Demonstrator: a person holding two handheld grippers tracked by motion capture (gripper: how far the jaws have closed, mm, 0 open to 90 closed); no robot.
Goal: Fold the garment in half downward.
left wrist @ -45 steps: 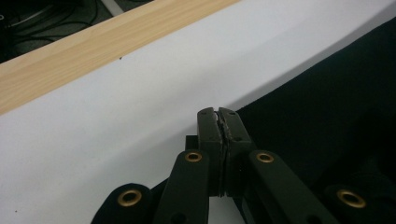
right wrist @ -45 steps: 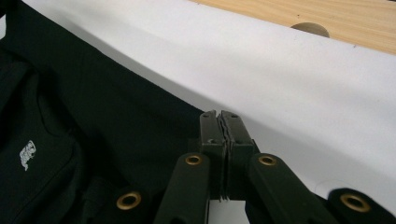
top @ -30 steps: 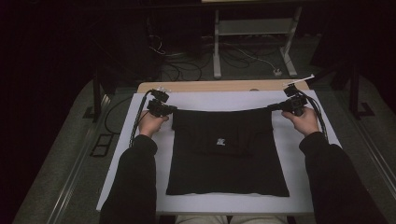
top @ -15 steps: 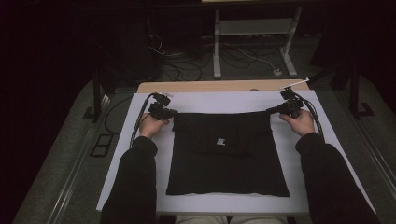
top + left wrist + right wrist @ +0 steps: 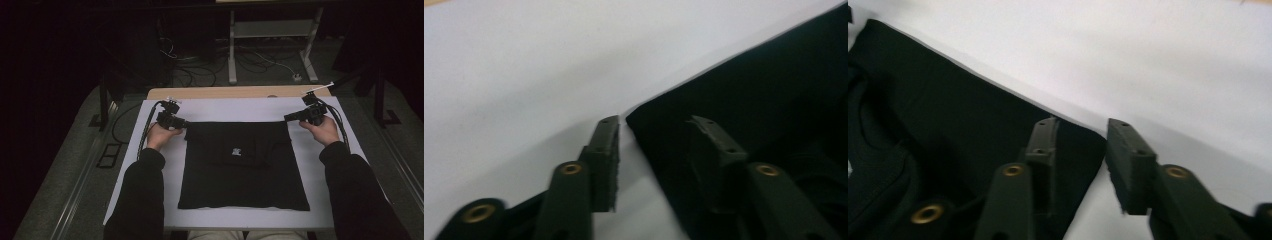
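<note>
1. Lying flat, a folded black garment (image 5: pixel 243 165) is seen on the white table sheet (image 5: pixel 320 210).
2. The left gripper (image 5: pixel 654 145), just opened, is released astride its far left corner.
3. The right gripper (image 5: pixel 1080 150), likewise released, is parted around the far right corner.

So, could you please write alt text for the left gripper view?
The left gripper has just been opening; its two black jaws stand apart over the corner of a black garment, which lies flat on a white table cover, nothing pinched between them.
</note>
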